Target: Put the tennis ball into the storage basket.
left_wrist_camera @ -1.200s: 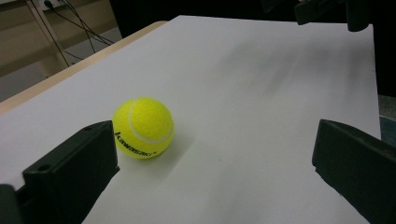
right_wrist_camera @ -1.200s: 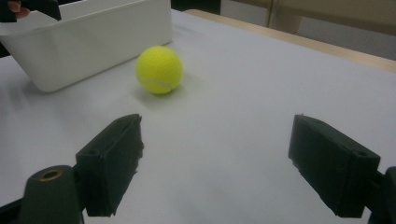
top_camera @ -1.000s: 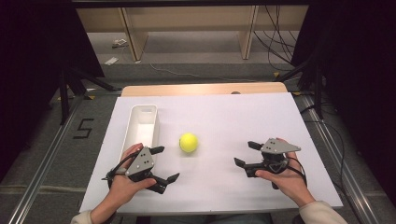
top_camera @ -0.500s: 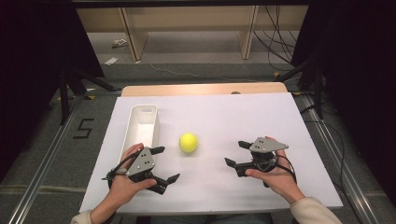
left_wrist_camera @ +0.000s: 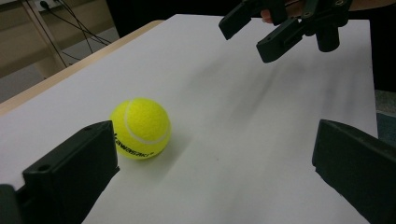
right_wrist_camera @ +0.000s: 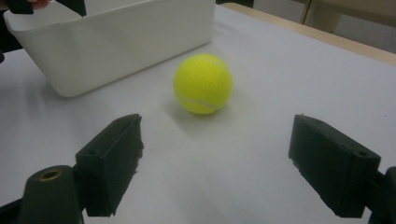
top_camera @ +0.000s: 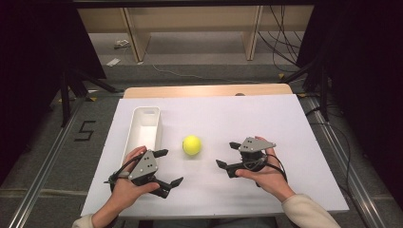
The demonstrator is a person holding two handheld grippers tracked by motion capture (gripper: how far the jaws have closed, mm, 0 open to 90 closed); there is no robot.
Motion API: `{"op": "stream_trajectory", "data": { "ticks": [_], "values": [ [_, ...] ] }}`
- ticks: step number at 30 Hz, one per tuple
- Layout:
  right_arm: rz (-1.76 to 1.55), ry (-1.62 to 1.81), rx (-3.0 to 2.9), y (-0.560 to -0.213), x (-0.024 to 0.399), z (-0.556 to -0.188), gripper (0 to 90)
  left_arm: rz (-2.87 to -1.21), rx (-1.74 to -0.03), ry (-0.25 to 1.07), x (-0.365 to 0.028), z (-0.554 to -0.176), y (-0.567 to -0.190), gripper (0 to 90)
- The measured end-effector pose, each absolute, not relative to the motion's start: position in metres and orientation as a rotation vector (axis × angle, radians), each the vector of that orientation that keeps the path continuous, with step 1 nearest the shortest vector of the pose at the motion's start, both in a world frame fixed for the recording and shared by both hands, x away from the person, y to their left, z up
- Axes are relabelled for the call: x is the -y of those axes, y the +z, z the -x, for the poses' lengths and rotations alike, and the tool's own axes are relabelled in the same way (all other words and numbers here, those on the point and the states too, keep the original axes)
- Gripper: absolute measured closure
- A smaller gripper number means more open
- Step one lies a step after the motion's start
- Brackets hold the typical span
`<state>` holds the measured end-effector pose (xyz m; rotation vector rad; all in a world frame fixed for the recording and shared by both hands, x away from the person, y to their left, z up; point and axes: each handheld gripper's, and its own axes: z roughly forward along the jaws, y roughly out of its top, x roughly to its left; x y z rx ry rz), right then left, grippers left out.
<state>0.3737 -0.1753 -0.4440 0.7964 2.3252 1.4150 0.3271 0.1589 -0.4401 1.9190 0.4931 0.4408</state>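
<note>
A yellow tennis ball (top_camera: 191, 145) lies on the white sheet, just right of a long white bin (top_camera: 138, 124). My left gripper (top_camera: 170, 166) rests open near the front edge, below the bin's near end, its jaws pointing right past the ball. In the left gripper view the ball (left_wrist_camera: 140, 128) sits beside the left jaw of that open gripper (left_wrist_camera: 215, 140). My right gripper (top_camera: 226, 154) is open, to the right of the ball and facing it. In the right gripper view the ball (right_wrist_camera: 203, 83) lies ahead of that gripper (right_wrist_camera: 217, 135), a short gap away, with the bin (right_wrist_camera: 116, 42) behind.
The white sheet (top_camera: 266, 118) covers the table; a strip of wooden tabletop (top_camera: 209, 90) shows at the far edge. The right gripper (left_wrist_camera: 247, 39) shows far off in the left gripper view. Shelf legs and cables stand on the floor beyond.
My right gripper has moved left across the sheet toward the ball. The left gripper, the ball and the bin have stayed put.
</note>
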Motion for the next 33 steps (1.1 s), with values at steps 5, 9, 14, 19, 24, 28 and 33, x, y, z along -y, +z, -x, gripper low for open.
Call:
{"op": "stream_trajectory", "data": {
  "ticks": [5,9,14,19,24,28,33],
  "values": [
    [-0.806,1.414,-2.329,-0.446,0.170,-0.379,17.7,-1.918,-0.489,0.439,-0.159,-0.327,-0.440,0.0],
    [-0.802,1.411,-2.341,-0.448,0.163,-0.383,17.5,-1.916,-0.489,0.440,-0.160,-0.327,-0.439,0.0],
    [-0.801,1.407,-2.351,-0.449,0.156,-0.386,17.4,-1.918,-0.491,0.442,-0.160,-0.327,-0.439,0.0],
    [-0.801,1.404,-2.358,-0.451,0.152,-0.389,17.3,-1.917,-0.492,0.440,-0.160,-0.328,-0.440,0.0],
    [-0.804,1.402,-2.359,-0.452,0.147,-0.393,17.3,-1.916,-0.491,0.441,-0.160,-0.328,-0.439,0.0],
    [-0.797,1.387,-2.366,-0.454,0.141,-0.396,16.3,-1.915,-0.491,0.441,-0.160,-0.328,-0.439,0.0],
    [-0.795,1.381,-2.378,-0.456,0.133,-0.398,15.9,-1.915,-0.491,0.442,-0.160,-0.327,-0.439,0.0]
  ]
}}
